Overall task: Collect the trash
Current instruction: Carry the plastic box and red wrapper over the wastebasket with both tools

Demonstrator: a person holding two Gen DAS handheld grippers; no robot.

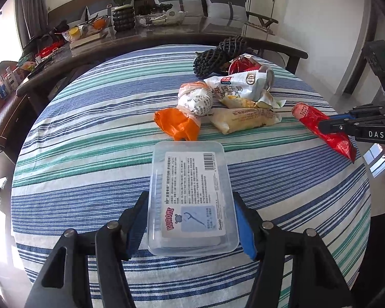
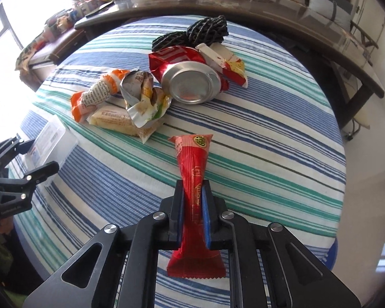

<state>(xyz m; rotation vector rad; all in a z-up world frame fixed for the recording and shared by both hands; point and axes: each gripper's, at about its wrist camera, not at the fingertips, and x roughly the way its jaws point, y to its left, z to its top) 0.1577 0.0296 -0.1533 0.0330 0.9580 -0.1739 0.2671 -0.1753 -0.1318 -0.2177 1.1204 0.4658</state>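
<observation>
My left gripper (image 1: 190, 220) is shut on a clear plastic box (image 1: 190, 192) with a printed label, held over the striped tablecloth (image 1: 89, 154). My right gripper (image 2: 193, 200) is shut on a long red wrapper (image 2: 193, 179) and holds it above the cloth; the wrapper also shows in the left wrist view (image 1: 323, 128). A pile of trash lies mid-table: an orange and white wrapper (image 1: 190, 107), a yellow snack pack (image 1: 243, 122), a white milk bag (image 1: 238, 84), a crushed red can (image 2: 190, 82) and black foam netting (image 1: 218, 54).
A dark glass side table (image 1: 166, 33) behind holds a plant (image 1: 120, 2), bowls and clutter. A sofa with grey cushions (image 1: 223, 5) stands at the back wall. The round table's edge curves near on both sides.
</observation>
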